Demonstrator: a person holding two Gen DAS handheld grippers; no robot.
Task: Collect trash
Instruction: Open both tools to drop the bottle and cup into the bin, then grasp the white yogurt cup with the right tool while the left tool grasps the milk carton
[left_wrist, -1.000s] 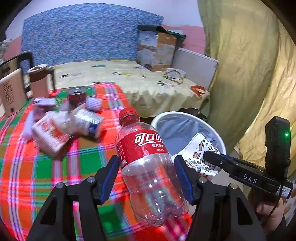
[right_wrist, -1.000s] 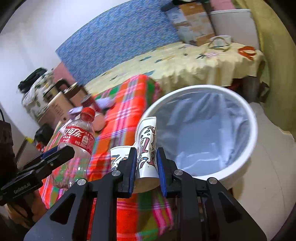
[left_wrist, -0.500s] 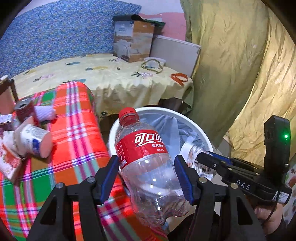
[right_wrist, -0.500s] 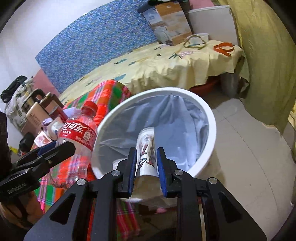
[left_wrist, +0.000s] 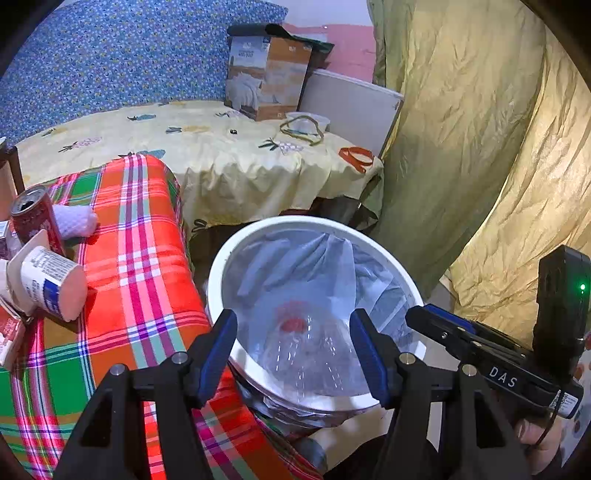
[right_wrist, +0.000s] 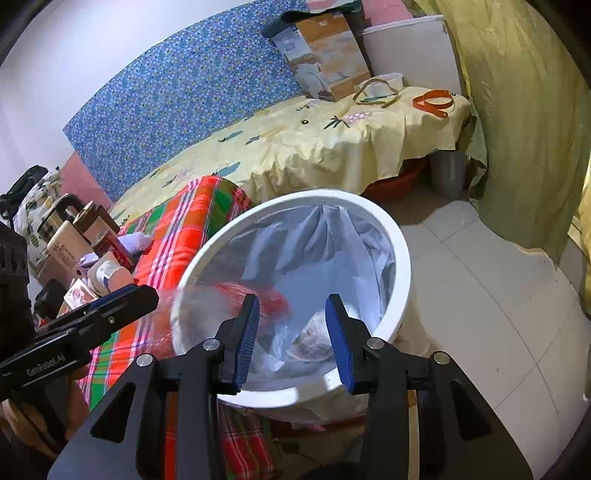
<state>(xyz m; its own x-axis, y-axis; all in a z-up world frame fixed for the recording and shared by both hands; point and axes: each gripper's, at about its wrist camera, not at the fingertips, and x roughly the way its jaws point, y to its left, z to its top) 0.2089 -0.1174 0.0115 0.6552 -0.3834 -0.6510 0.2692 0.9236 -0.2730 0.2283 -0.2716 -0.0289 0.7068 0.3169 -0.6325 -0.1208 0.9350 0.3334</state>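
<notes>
A white trash bin (left_wrist: 221, 266) with a grey liner stands beside the plaid-covered table (left_wrist: 140, 258). My left gripper (left_wrist: 295, 325) hangs open over it. Below its fingers a clear cola bottle (left_wrist: 303, 343) with a red cap is a blur inside the bin. In the right wrist view the bottle (right_wrist: 229, 295) is a red and clear streak at the bin's (right_wrist: 402, 258) near-left rim. My right gripper (right_wrist: 291, 306) is above the bin with its jaws opening and nothing between them. The patterned paper cup (right_wrist: 314, 336) lies on the liner below.
On the plaid cloth lie a red can (left_wrist: 31, 218), a tipped white tub (left_wrist: 51, 288) and a white cloth lump (left_wrist: 74, 219). A yellow-covered bed (left_wrist: 221, 155) is behind, a green-yellow curtain (left_wrist: 461, 147) to the right, tiled floor (right_wrist: 480, 295) past the bin.
Both grippers moved from the table to over the bin. The left one let go of the cola bottle, which is dropping in. The right one released the paper cup into the bin.
</notes>
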